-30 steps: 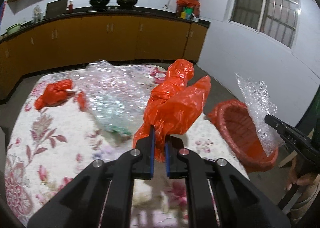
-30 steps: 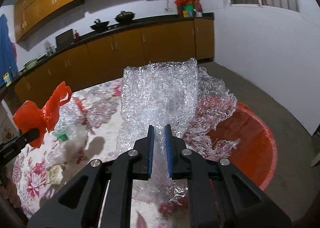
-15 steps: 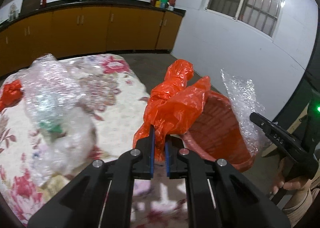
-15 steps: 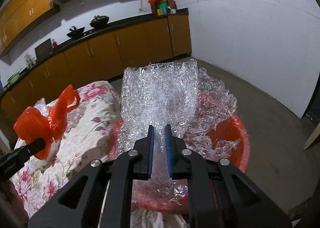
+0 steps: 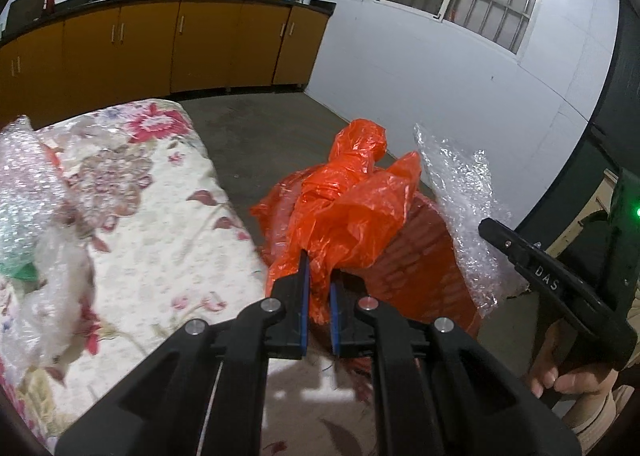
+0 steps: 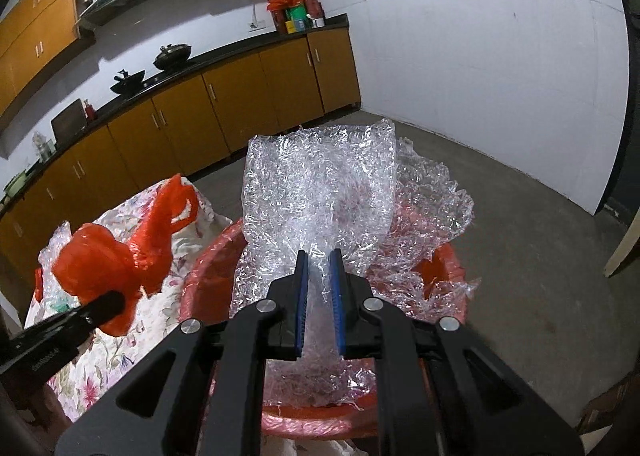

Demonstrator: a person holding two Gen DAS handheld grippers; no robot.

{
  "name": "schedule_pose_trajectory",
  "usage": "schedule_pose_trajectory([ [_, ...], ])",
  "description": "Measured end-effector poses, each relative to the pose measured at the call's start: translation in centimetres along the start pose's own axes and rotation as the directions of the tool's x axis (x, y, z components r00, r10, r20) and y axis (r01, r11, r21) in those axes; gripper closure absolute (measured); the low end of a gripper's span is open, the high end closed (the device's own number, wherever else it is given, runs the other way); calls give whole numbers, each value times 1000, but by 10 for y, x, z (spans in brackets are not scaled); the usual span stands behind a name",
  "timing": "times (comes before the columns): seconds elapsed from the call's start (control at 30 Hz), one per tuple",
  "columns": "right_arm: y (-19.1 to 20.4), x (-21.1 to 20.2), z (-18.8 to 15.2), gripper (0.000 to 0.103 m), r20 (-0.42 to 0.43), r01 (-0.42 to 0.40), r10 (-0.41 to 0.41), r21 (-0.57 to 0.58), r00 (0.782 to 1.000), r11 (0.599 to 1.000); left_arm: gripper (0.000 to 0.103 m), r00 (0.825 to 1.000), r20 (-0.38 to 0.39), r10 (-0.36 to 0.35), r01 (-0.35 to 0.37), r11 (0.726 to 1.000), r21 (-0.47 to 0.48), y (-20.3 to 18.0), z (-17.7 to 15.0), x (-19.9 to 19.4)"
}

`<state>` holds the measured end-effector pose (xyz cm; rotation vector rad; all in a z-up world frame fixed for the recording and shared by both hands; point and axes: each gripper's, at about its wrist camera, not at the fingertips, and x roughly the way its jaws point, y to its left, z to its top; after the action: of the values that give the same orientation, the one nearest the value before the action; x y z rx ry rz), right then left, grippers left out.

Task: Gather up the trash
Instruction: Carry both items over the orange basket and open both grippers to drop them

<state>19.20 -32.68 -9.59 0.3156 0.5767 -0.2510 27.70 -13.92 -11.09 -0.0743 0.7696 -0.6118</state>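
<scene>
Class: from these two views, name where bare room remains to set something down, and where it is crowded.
Free: floral cloth between the table's bubble wrap heap and the red basin; the floor beyond the basin. Crowded: the basin, under the held bubble wrap and orange bag.

The orange bag [image 5: 352,215] is thin, glossy, crinkled plastic. The bubble wrap [image 6: 320,191] is clear, shiny, crumpled film. The red basket [image 6: 320,420] looks like ribbed, semi-gloss plastic. The floral cloth [image 5: 160,223] is matt fabric. Both grippers are matt black plastic with blue ridged pads [image 6: 301,304] and metal screws.
</scene>
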Motion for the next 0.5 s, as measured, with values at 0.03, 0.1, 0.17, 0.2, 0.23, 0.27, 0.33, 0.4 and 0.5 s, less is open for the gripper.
schedule_pose_trajectory([
  [0.03,-2,0,0,91,0,0,0,5,1000,1000,94,1000,-3,-5,5,1000,1,-2,1,4],
  [0.1,-4,2,1,91,4,1,-1,17,1000,1000,94,1000,-7,-13,13,1000,4,-6,1,10],
  [0.17,-7,3,2,91,7,1,-1,26,1000,1000,94,1000,-12,-24,24,1000,3,-11,2,16],
  [0.2,-8,3,1,91,9,0,-1,30,1000,1000,93,999,-16,-29,29,1000,1,-13,2,19],
  [0.23,-7,3,0,91,9,0,-1,34,1000,999,93,999,-18,-32,32,999,0,-14,3,23],
  [0.27,-8,5,0,91,9,-2,2,38,1000,999,93,999,-20,-35,35,999,-1,-17,3,25],
  [0.33,-9,8,1,91,10,-13,13,46,1000,999,91,999,-26,-34,34,999,-1,-19,3,31],
  [0.4,-9,10,0,88,13,-19,18,48,1000,999,87,999,-30,-31,31,1000,0,-20,2,35],
  [0.5,-10,13,-2,73,15,-38,38,47,999,998,78,999,-33,-25,25,1000,-3,-18,0,35],
])
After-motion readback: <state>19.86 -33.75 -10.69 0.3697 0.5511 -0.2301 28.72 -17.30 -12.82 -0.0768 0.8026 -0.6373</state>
